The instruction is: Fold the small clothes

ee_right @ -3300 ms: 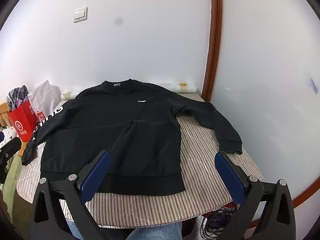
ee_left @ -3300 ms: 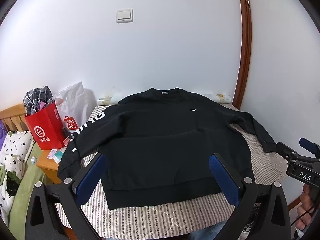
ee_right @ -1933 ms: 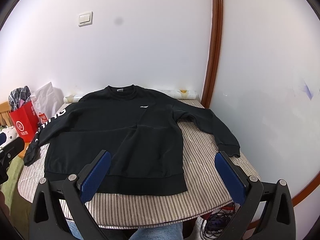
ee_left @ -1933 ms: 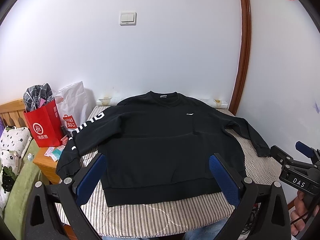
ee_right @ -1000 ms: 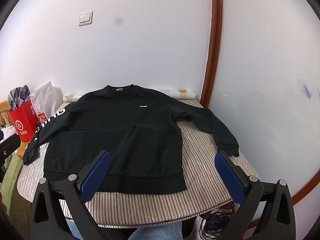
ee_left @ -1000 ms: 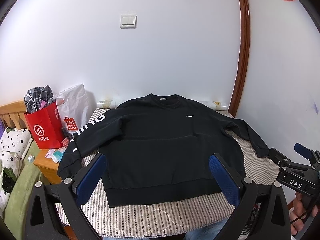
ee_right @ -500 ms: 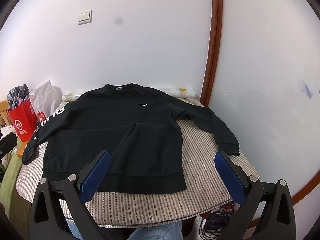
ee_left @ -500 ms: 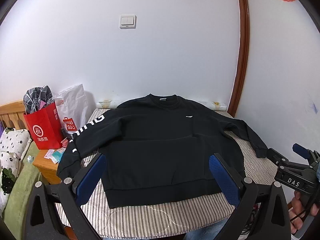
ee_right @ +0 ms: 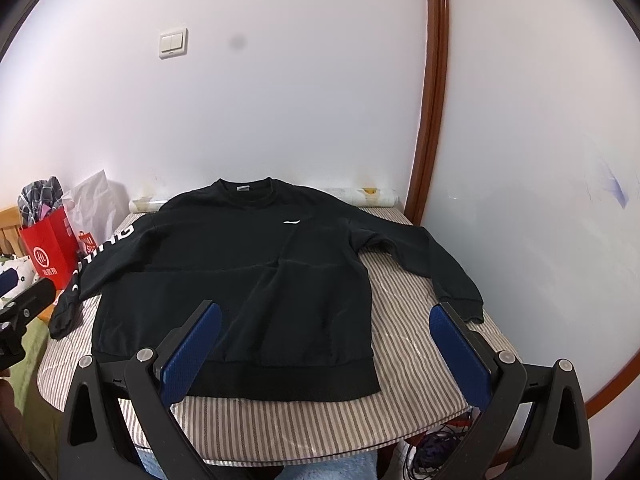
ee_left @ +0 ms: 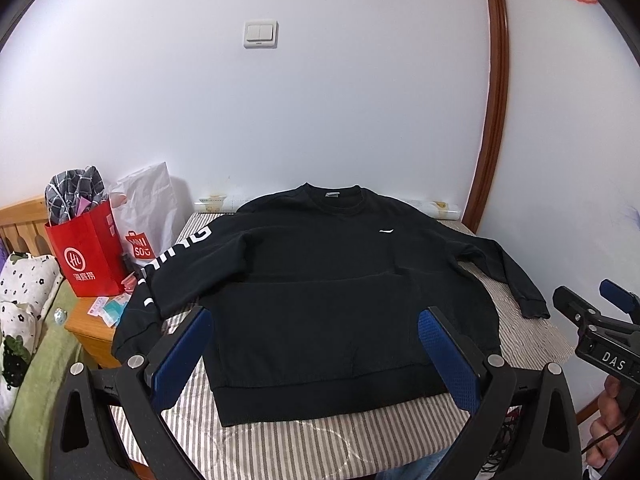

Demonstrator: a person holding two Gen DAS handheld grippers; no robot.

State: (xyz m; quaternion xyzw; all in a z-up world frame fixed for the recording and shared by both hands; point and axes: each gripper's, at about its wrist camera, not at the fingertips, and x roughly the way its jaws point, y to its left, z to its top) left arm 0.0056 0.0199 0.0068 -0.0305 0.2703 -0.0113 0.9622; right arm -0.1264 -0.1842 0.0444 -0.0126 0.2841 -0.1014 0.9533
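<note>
Change: both my claws have drifted only slightly over the last few seconds; the sweatshirt lies as it did, untouched.
Worktop: round, under a striped cloth, pushed into the corner of two white walls; it carries the garment.
Sweatshirt: black, spread flat and face up on the worktop, collar toward the far wall, hem toward me. A small white logo sits on the chest. The sleeve with white lettering runs off the worktop's left edge and droops; the other sleeve angles out to the right, cuff resting on the cloth. Nothing is folded yet.
Left claw: held above the near edge, blue pads spread wide apart, gripping nothing, clear of the fabric.
Right claw: likewise wide apart and empty, hovering over the hem and the bare cloth to its right.
Red bag: stands left of the worktop, checked fabric poking from it, beside a white bag.
Light switch: on the far wall above the collar.
</note>
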